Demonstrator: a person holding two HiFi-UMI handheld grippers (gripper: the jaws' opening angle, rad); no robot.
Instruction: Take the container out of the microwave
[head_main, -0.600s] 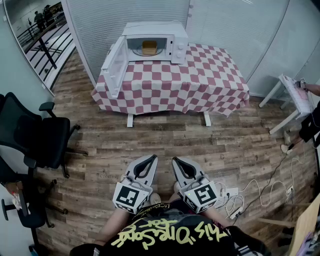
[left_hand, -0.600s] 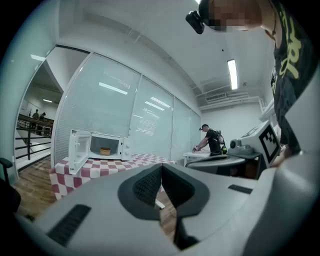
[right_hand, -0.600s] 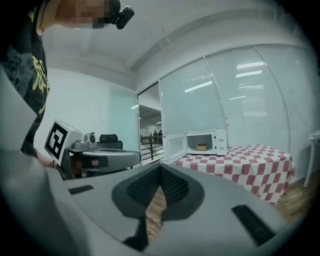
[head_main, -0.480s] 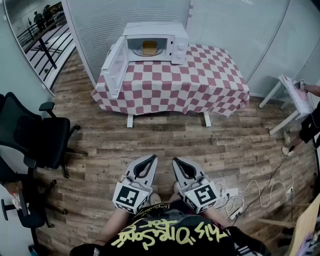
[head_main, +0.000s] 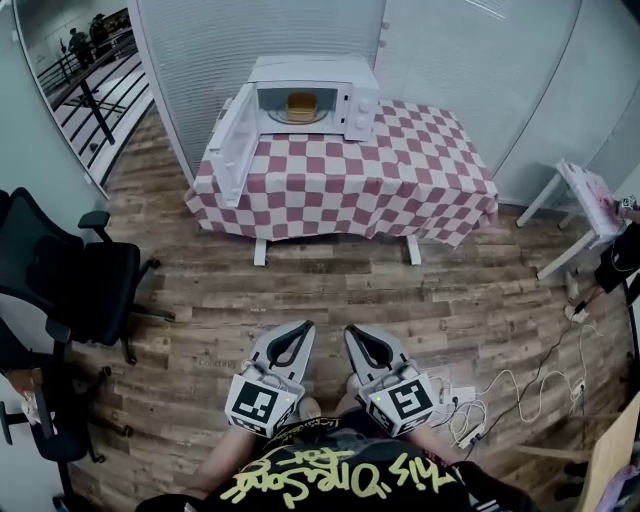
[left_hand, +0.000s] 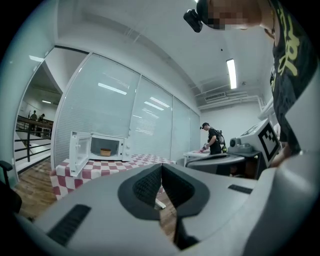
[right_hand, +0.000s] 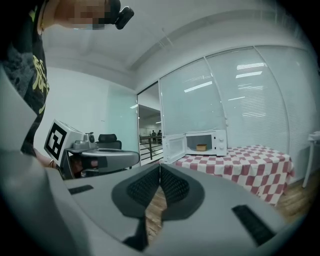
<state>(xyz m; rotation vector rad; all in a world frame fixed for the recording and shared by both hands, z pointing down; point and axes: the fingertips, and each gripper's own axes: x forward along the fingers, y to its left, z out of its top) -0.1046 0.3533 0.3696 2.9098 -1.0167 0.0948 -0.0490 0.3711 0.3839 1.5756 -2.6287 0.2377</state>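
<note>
Since a moment before, our view had slid a little. The table (head_main: 400, 170) sat a bit lower in the head view, and both grippers sat a bit lower too. They had not moved apart. They stayed side by side, close in front of our body.

The left gripper (head_main: 303, 328) was closed all the way, its two jaws pressed together with nothing between them. The right gripper (head_main: 352, 331) was closed the same way and held nothing.

The container (head_main: 301, 103) was far ahead of both grippers, across the wood floor and up on the table. It sat inside the microwave (head_main: 357, 98), in the middle of the floor of it. The door (head_main: 232, 140) hung wide open, off to the left of the way in, so nothing blocked the reach.

We thought the container looked small and tan, and likely light. It seemed stiff, not squishy, with smooth sides that could slip. We could not tell from this far if anything was in it. We guessed the best place to grab was the near wall or rim, one jaw inside and one outside. We would need to open the jaws first and keep it flat coming out.
</note>
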